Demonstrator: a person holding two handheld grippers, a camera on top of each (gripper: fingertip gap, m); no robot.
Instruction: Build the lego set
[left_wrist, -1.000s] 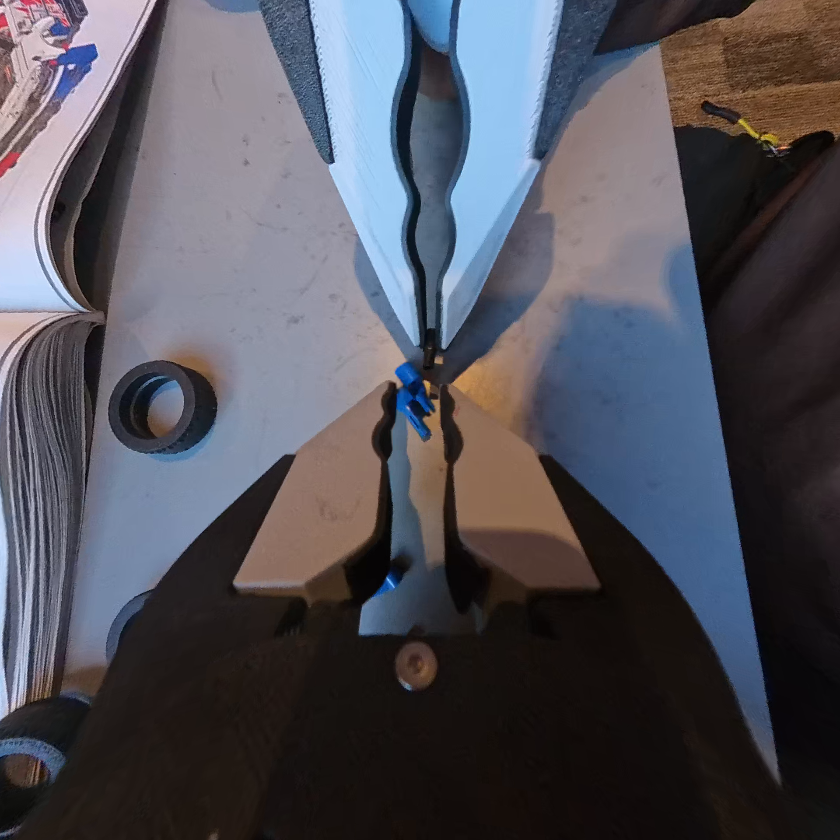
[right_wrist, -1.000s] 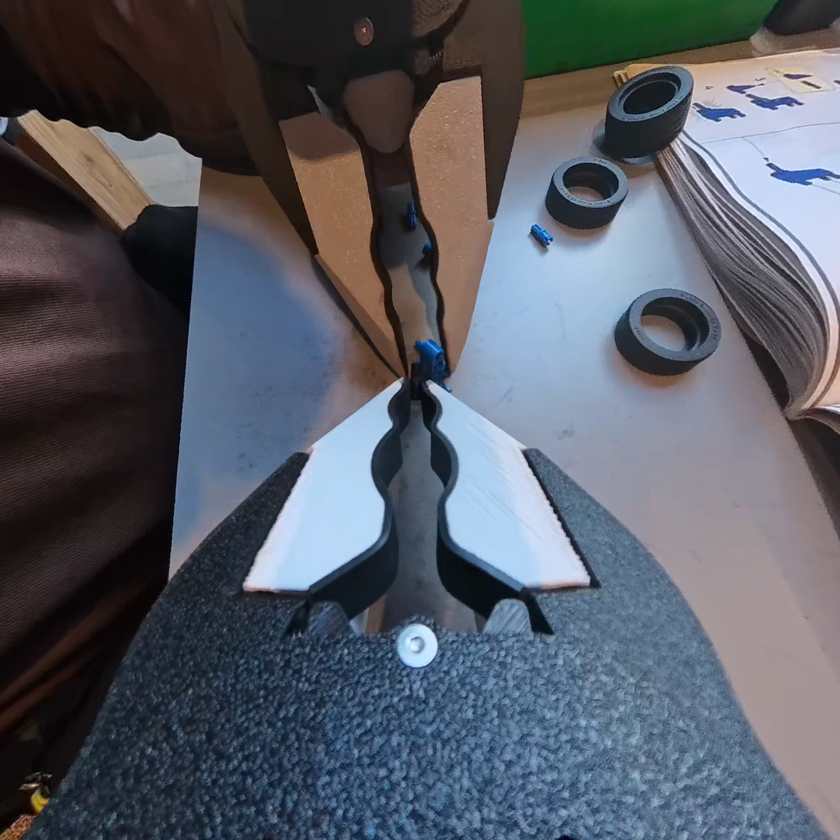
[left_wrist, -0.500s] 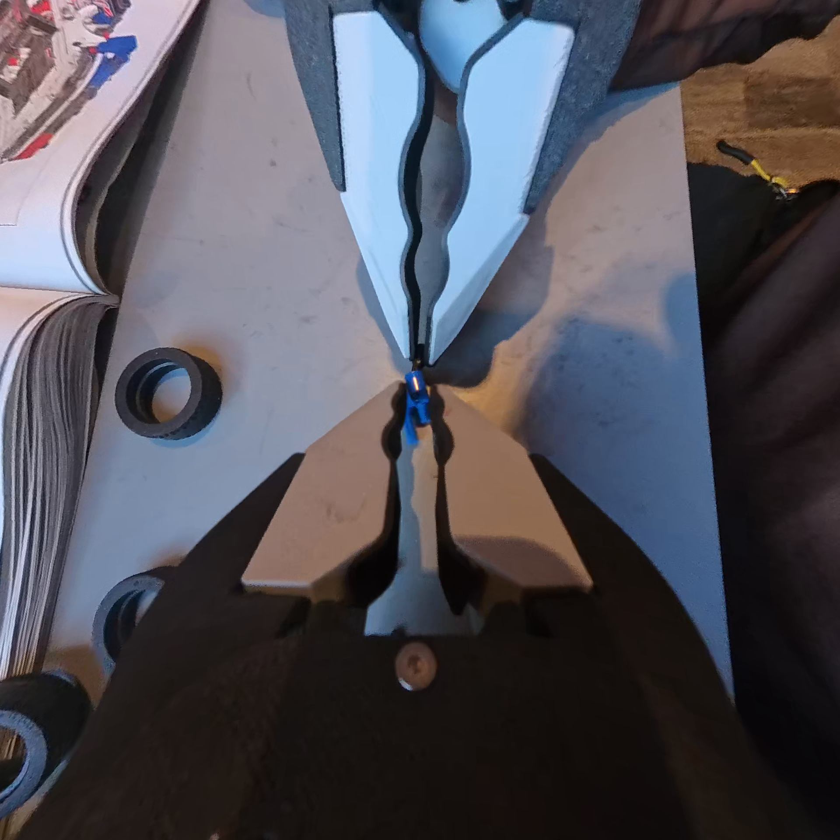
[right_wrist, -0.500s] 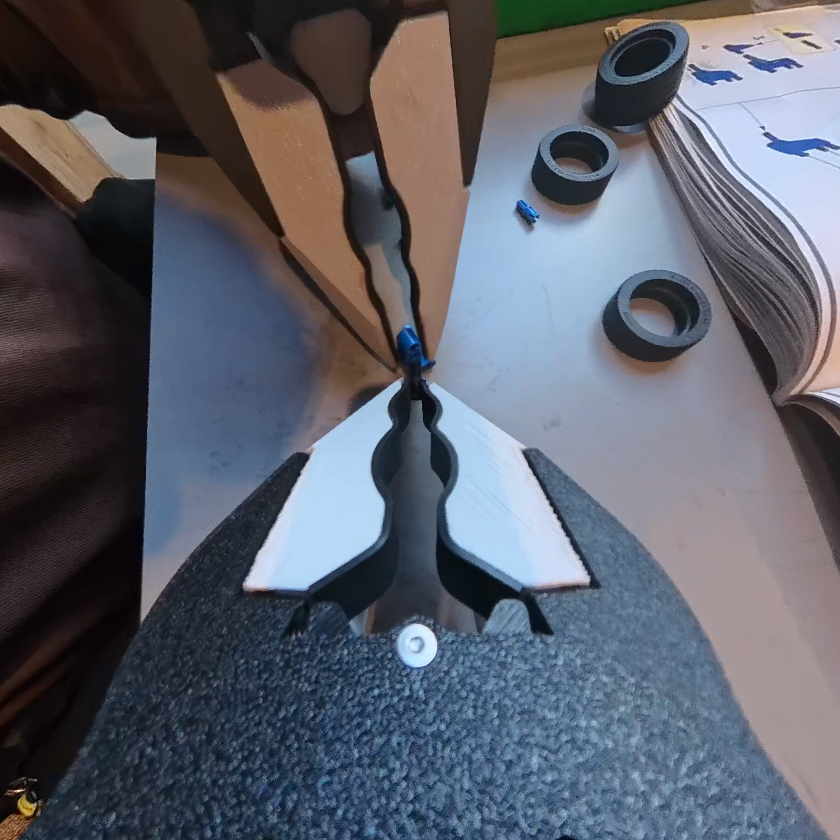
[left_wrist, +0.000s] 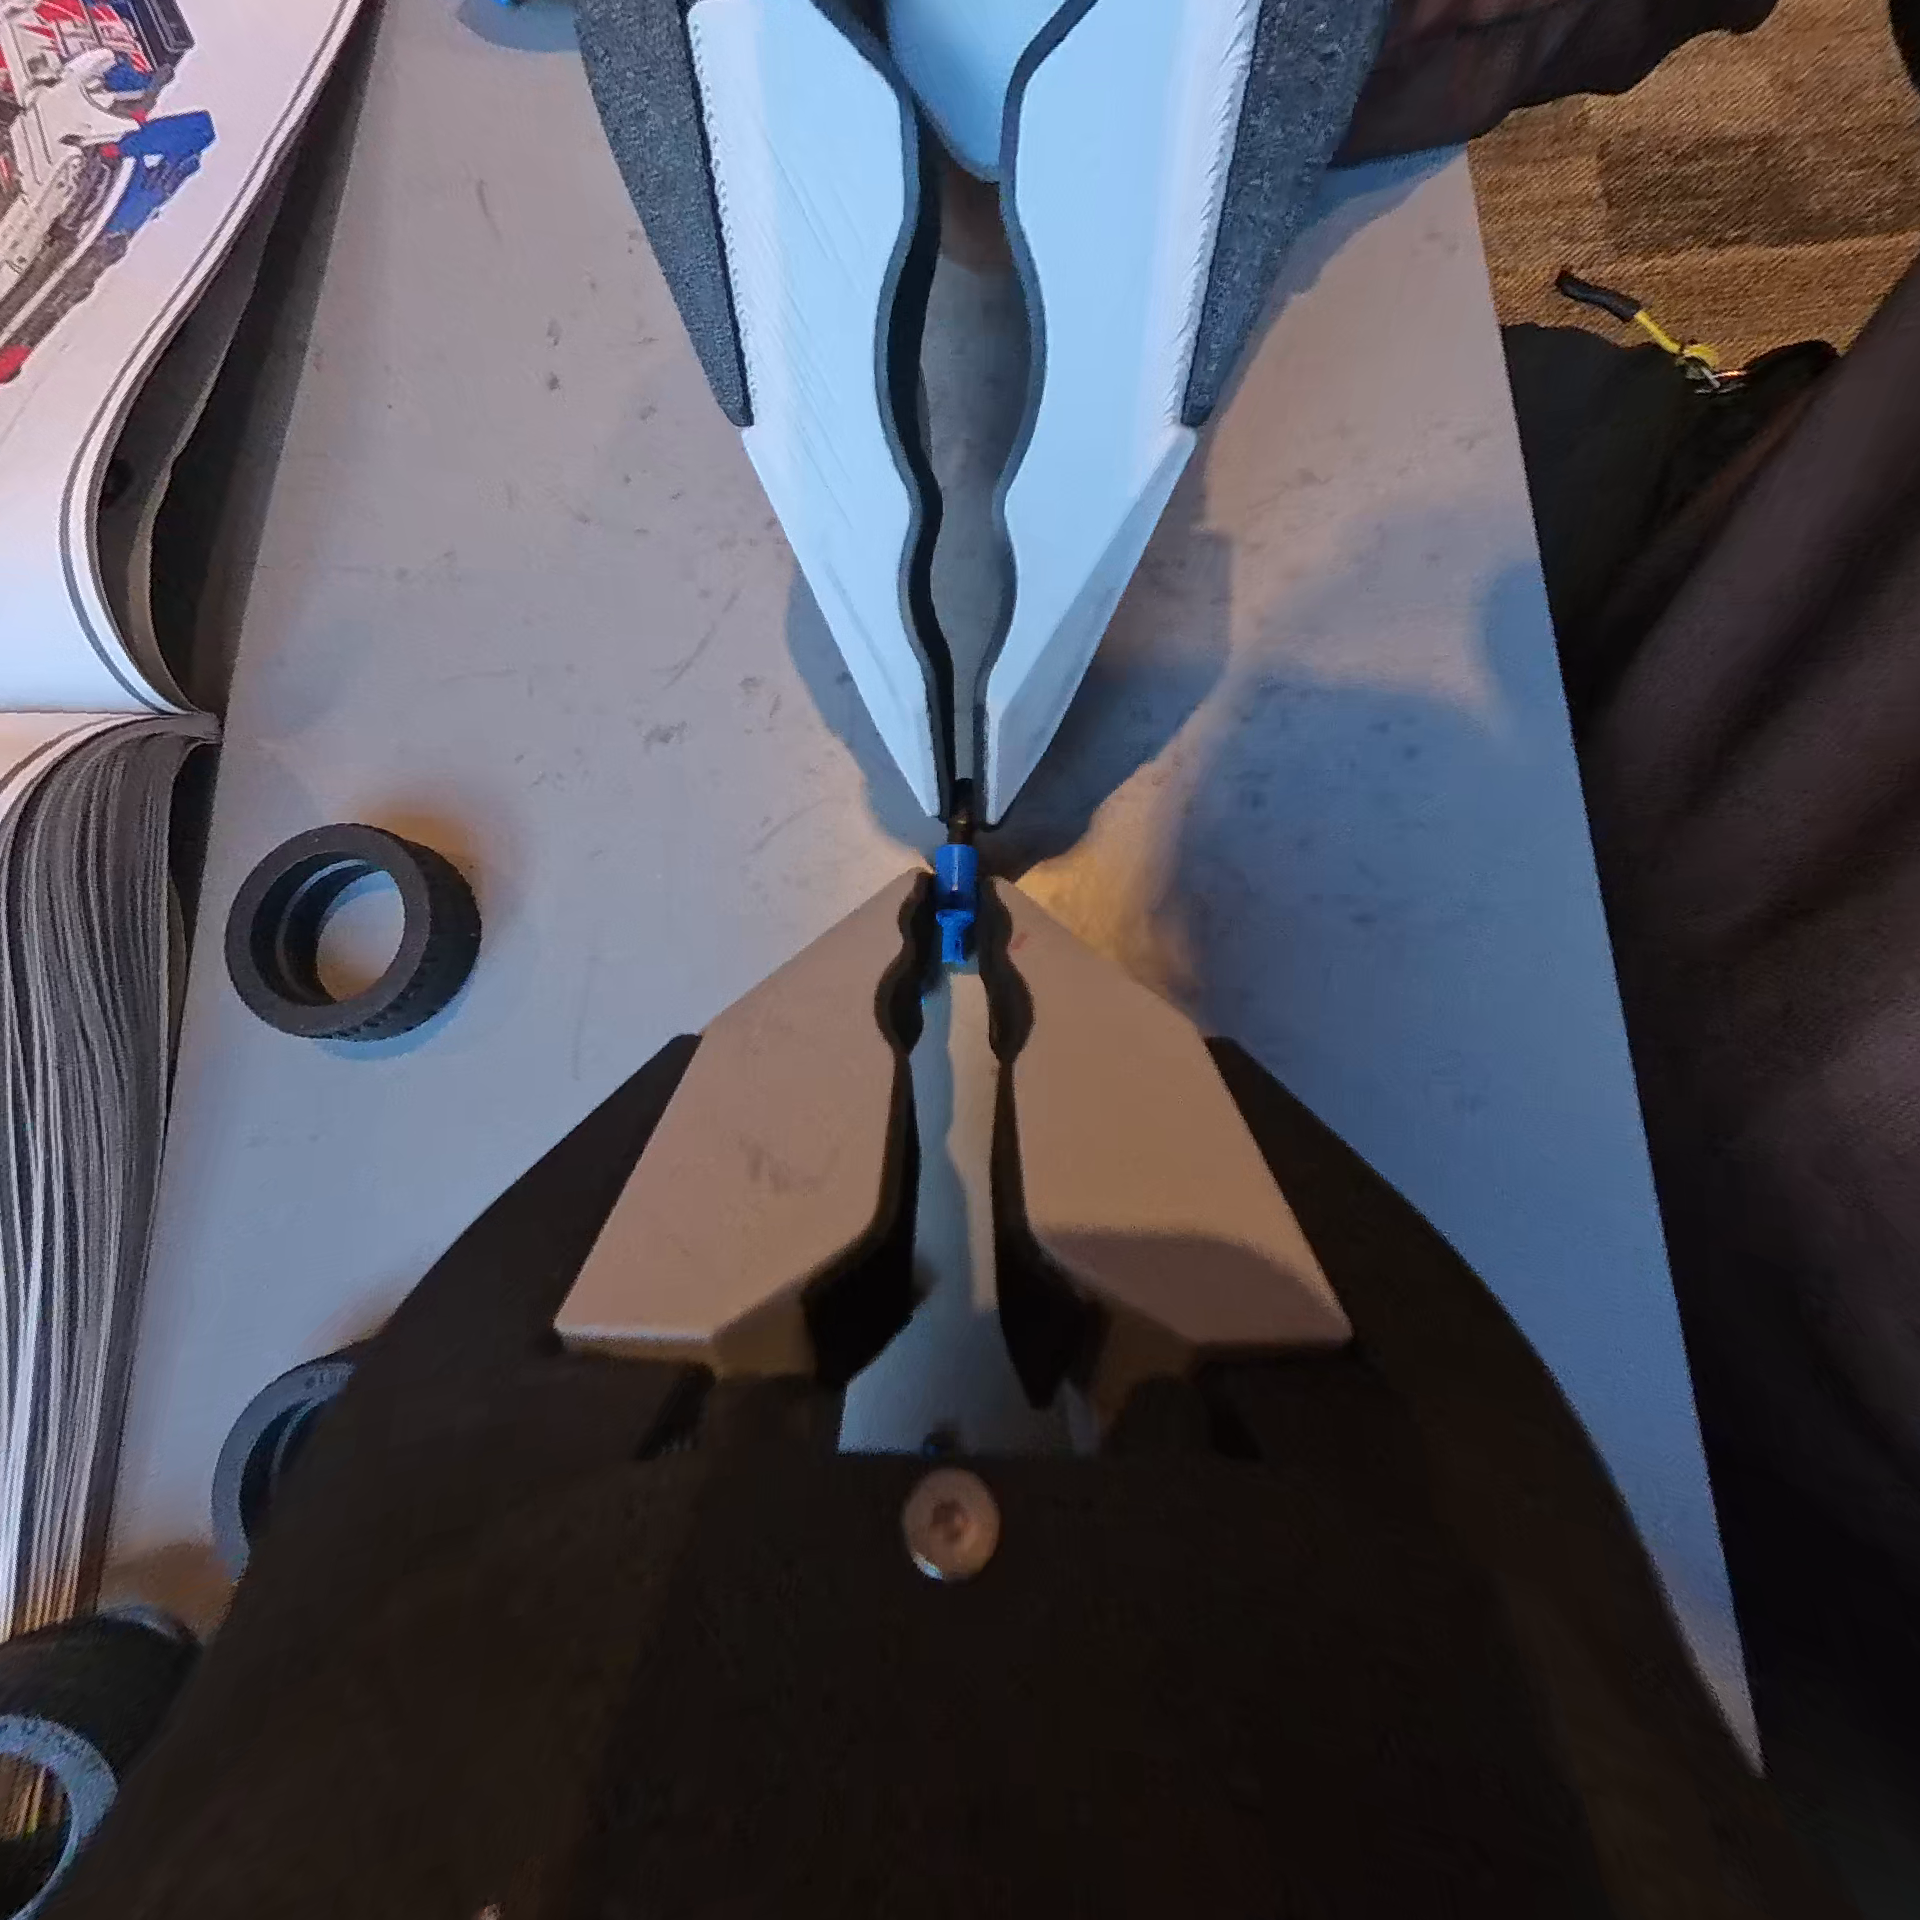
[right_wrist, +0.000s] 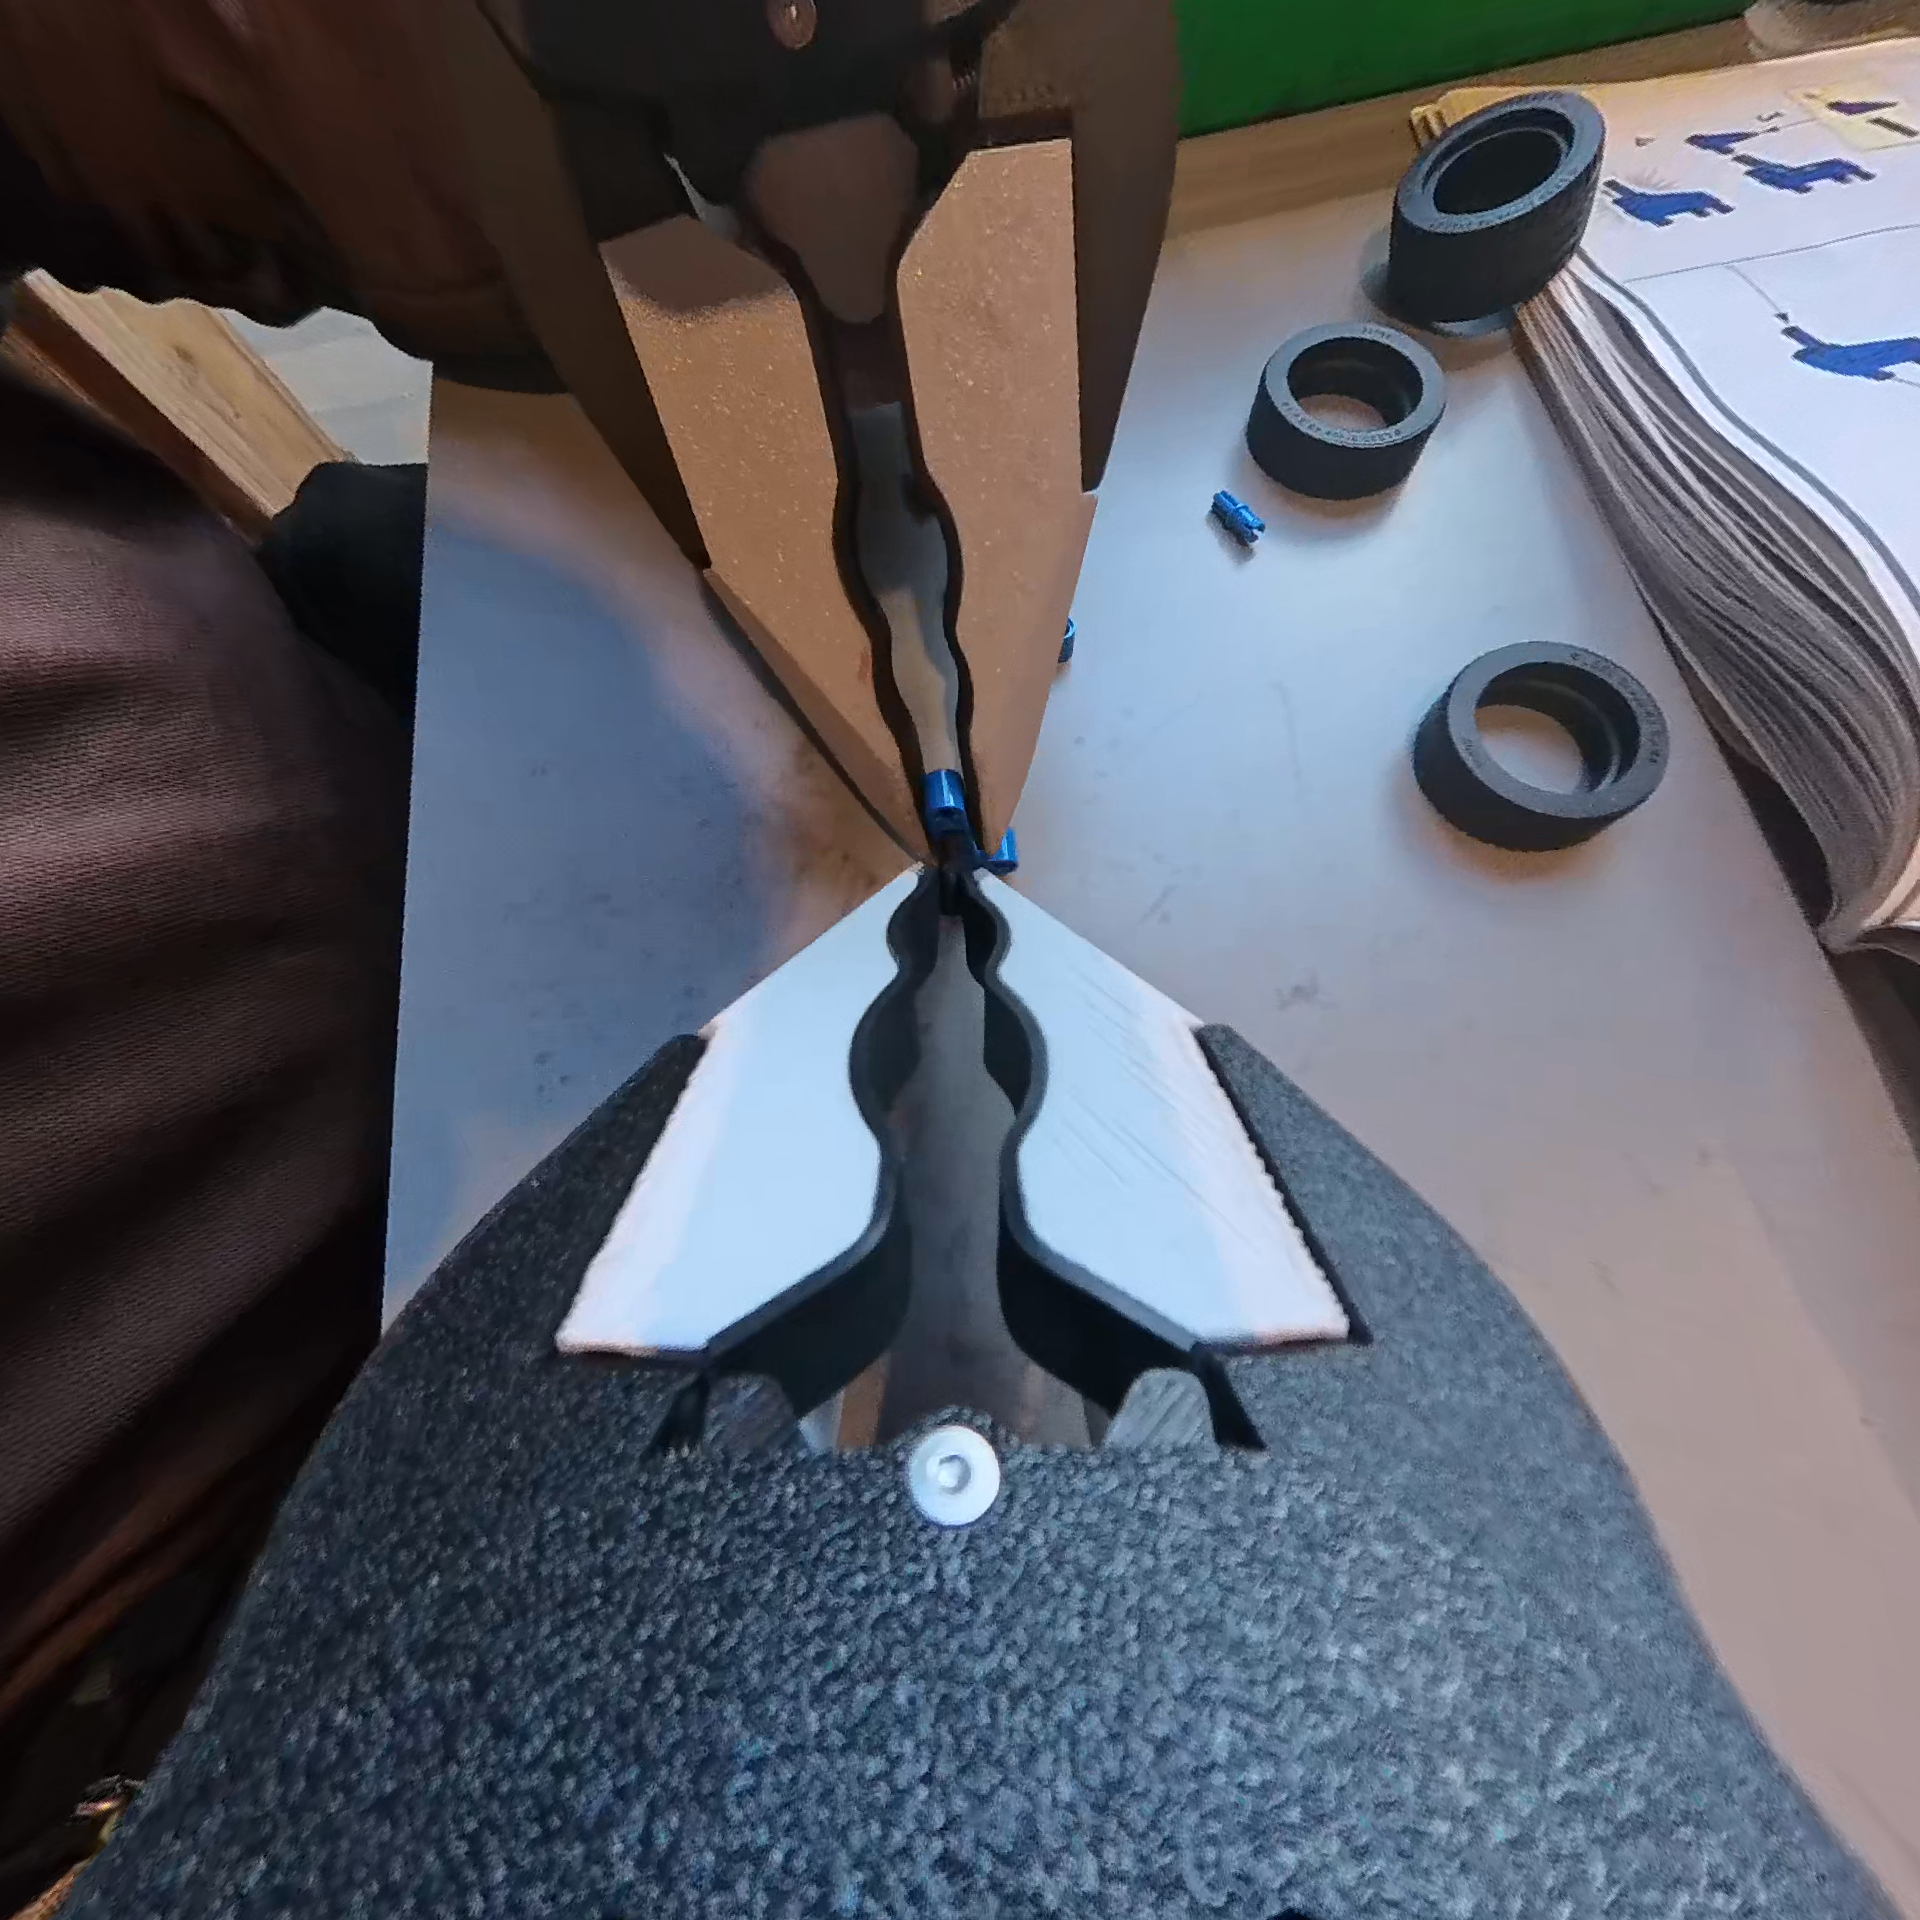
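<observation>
In the left wrist view my left gripper (left_wrist: 954, 896), with tan fingers, is shut on a small blue lego connector (left_wrist: 954, 902) at its tips. My right gripper (left_wrist: 962, 816), with white fingers, comes in from the top, tip to tip with it, and is shut on a tiny black pin (left_wrist: 962, 821). The pin's end meets the blue connector. In the right wrist view my right gripper (right_wrist: 948, 881) pinches the black pin (right_wrist: 950, 889). The left gripper (right_wrist: 951, 823) opposite holds the blue connector (right_wrist: 943, 798) just above the table (right_wrist: 1351, 1143).
Black tyres lie on the table (left_wrist: 520, 520): one (left_wrist: 351, 928) left of the grippers, others (right_wrist: 1348, 407) (right_wrist: 1541, 758); one tyre (right_wrist: 1496, 203) sits on the open instruction booklet (right_wrist: 1766, 395). A loose blue pin (right_wrist: 1236, 516) lies near them. A person's dark clothing (left_wrist: 1766, 935) borders the table. Only a small space, under 4 cm, lies between the two pairs of fingers.
The blue connector has turned from tilted to in line with the black pin. The two gripper tips have come closer together, and both have shifted slightly over the table.
</observation>
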